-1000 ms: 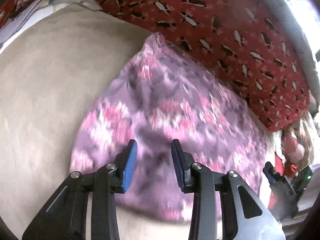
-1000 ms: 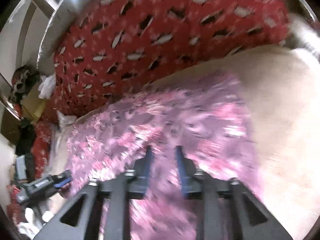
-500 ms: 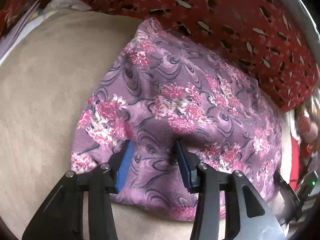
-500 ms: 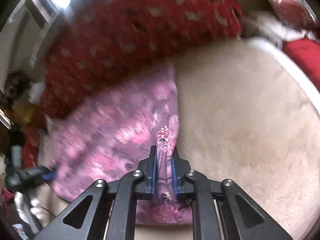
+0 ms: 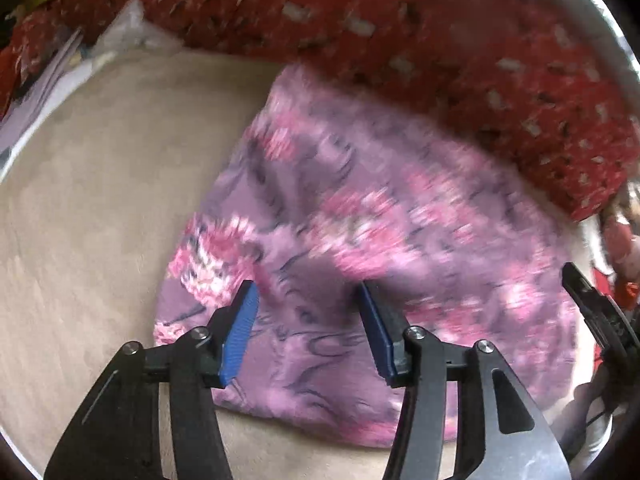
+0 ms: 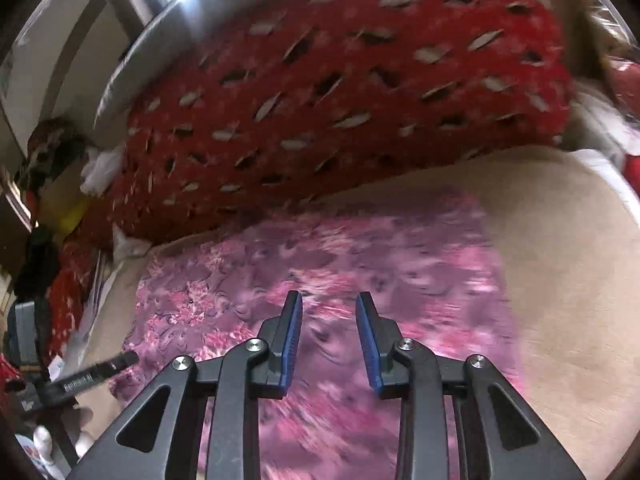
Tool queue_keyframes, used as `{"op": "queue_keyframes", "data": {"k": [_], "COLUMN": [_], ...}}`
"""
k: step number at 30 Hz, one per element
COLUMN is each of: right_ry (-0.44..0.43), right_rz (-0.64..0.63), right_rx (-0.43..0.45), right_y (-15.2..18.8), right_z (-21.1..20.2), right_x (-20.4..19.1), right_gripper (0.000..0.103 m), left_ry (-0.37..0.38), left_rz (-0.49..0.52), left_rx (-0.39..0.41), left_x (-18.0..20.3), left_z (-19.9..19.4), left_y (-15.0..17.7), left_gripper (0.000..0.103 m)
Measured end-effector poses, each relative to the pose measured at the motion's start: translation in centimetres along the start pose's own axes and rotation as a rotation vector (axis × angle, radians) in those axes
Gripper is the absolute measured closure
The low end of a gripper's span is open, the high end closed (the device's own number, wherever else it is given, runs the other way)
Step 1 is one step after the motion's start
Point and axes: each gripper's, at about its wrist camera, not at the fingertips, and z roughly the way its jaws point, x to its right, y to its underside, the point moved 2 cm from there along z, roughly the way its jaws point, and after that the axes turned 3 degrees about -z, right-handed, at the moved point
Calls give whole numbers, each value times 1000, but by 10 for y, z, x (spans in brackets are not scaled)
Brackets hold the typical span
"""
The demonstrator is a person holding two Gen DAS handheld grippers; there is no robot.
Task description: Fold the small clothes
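A purple cloth with pink flowers [image 5: 360, 216] lies spread on a beige surface [image 5: 100, 200]. It also shows in the right wrist view [image 6: 360, 256]. My left gripper [image 5: 306, 292] is open and empty, its blue pads over the cloth's near left part. My right gripper [image 6: 328, 304] is open and empty, hovering over the cloth's near middle. The other gripper shows at the right edge of the left wrist view [image 5: 592, 312] and at the left edge of the right wrist view [image 6: 92, 372].
A red patterned cushion [image 5: 440, 40] lies along the cloth's far edge; it also shows in the right wrist view [image 6: 340, 92]. Cluttered red and white items [image 6: 52, 280] sit beyond the surface's left end. Beige surface lies right of the cloth [image 6: 568, 260].
My right gripper was shut on a cloth edge half a second ago; it has let go, opened and now hovers above the flat cloth. My left gripper has opened wider.
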Motion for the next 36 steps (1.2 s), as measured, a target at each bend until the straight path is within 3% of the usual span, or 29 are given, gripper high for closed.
{"op": "queue_keyframes", "data": {"k": [2,4,8,12,14,15,18,21,22,26,29,31,32,34,36], "right_ry": [57,72,67,70,16,-4,68,171,214,256,220,198,214,280,299], "right_rz": [-45,-107,-154,-188,-136,-65,73,127,98,32,-5,-50,-81,-199,-202], "right_rx": [-82,0,-17,-74,-96,-52,62,7,-59,-25,40,14,-20,-4,-14], "right_y": [20,26,26,18,5,-4,-25,-23,-17,-14,-9,2,6,16,15], "right_z": [33,29,33,35,30,21,2,16,30,22,5,7,16,20,17], "right_x": [-3,-11,-21,-28,-18,-6,27,58,63,50,30,19,16,4,-1], "right_gripper": [64,59,42,41,41,41,40,41,42,42,41,39,32,31,30], "left_ry": [-5,-16,-16,13,61,85,133,72,64,50,45,31,23,11,6], "left_rz": [5,17,15,0,-8,-18,-31,-31,-37,-47,-52,-47,-44,-39,-35], "left_rx": [-4,1,-3,3,38,64,117,57,37,39,45,54,59,66,70], "left_x": [0,3,2,0,-1,-2,-3,-2,-2,-1,0,2,4,5,6], "left_z": [6,5,5,-1,-12,-20,-28,-5,3,5,6,5,6,6,6], "left_y": [1,0,-1,-4,-7,-9,-11,-10,-9,-11,-10,-9,-9,-7,-7], "left_gripper": [51,51,50,51,50,50,46,44,42,39,38,36,36,35,34]}}
